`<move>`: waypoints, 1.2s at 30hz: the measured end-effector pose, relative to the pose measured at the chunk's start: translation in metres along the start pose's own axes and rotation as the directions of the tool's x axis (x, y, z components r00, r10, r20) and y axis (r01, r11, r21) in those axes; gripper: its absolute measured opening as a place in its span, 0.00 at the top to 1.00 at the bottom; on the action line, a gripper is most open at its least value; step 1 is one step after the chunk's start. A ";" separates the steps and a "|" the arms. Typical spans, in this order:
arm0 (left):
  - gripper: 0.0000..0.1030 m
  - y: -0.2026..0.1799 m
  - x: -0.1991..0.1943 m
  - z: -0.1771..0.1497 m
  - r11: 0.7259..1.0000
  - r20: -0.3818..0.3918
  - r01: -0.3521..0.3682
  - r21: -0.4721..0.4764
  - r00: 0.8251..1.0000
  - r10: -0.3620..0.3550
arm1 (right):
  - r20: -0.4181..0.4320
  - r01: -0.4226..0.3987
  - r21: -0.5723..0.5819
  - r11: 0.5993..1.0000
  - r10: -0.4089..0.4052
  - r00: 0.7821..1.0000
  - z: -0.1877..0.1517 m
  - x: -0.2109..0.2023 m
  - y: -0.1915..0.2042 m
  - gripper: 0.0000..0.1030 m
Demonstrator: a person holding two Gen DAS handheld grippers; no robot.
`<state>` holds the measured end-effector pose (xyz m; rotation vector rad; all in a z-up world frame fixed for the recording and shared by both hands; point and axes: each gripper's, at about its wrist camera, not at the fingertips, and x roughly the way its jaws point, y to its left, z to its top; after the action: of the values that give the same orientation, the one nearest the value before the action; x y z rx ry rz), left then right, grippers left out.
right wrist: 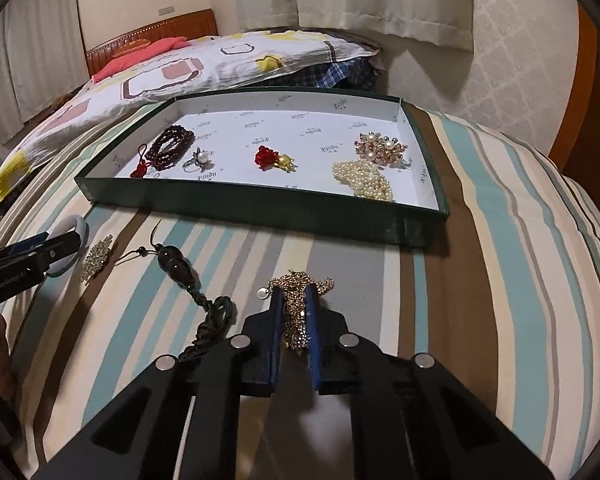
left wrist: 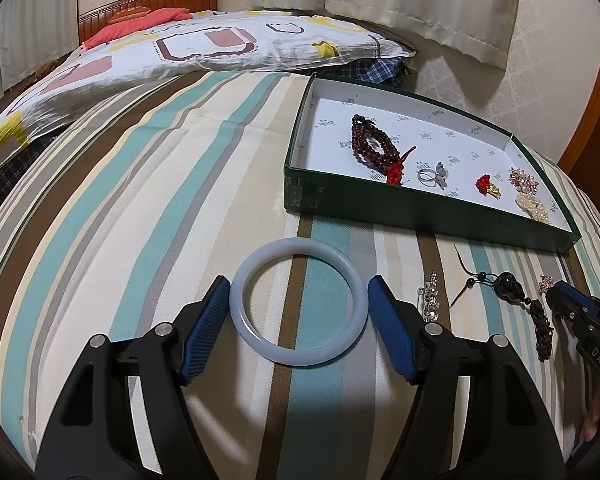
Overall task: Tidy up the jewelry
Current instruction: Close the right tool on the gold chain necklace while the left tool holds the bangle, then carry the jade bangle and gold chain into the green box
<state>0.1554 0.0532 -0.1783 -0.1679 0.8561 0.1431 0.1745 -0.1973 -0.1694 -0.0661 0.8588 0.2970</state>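
Observation:
A pale white bangle (left wrist: pixel 300 356) lies on the striped bedcover, and my left gripper (left wrist: pixel 298 284) has its blue pads against the bangle's two sides, shut on it. The right wrist view shows my right gripper (right wrist: pixel 292 292) shut on a gold rhinestone ornament (right wrist: pixel 296 284) that rests on the cover. A dark green tray (right wrist: pixel 260 208) with a white lining sits just beyond. It holds a dark red bead bracelet (right wrist: pixel 170 146), a pearl ring (right wrist: pixel 198 162), a red and gold charm (right wrist: pixel 270 158), a pearl brooch (right wrist: pixel 380 148) and a pearl string (right wrist: pixel 364 180).
Between the grippers lie a crystal clip (right wrist: pixel 96 258) and a dark bead pendant (right wrist: pixel 176 268) with a knotted cord. A patterned quilt (left wrist: pixel 188 44) and a red pillow (left wrist: pixel 136 26) lie beyond the tray (left wrist: pixel 420 204). The bed's right edge falls toward a wall and a wooden door.

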 end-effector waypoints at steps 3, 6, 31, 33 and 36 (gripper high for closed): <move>0.33 0.000 -0.002 0.000 1.000 0.008 0.001 -0.001 1.000 -0.001 | 0.011 -0.005 0.021 1.000 0.005 1.000 -0.003 -0.005 -0.003 0.89; 0.33 -0.003 -0.007 0.000 1.000 0.019 0.005 0.002 1.000 -0.005 | 0.034 -0.004 0.029 1.000 0.003 0.999 -0.001 -0.011 -0.004 0.90; 0.33 -0.022 -0.062 0.023 0.997 0.141 0.080 0.015 0.987 -0.082 | 0.185 -0.018 0.033 0.999 0.011 0.983 0.025 -0.062 -0.002 0.90; 0.33 -0.022 -0.065 0.025 0.996 0.147 0.085 0.015 0.985 -0.087 | 0.192 -0.020 0.034 0.999 0.013 0.981 0.027 -0.064 -0.002 0.90; 0.33 -0.024 -0.070 0.027 0.996 0.158 0.092 0.015 0.983 -0.094 | 0.205 -0.024 0.035 0.999 0.016 0.979 0.031 -0.068 -0.002 0.90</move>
<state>0.1351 0.0312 -0.1059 -0.1870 0.6891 0.0648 0.1560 -0.2094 -0.0985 0.0078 0.6604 0.3011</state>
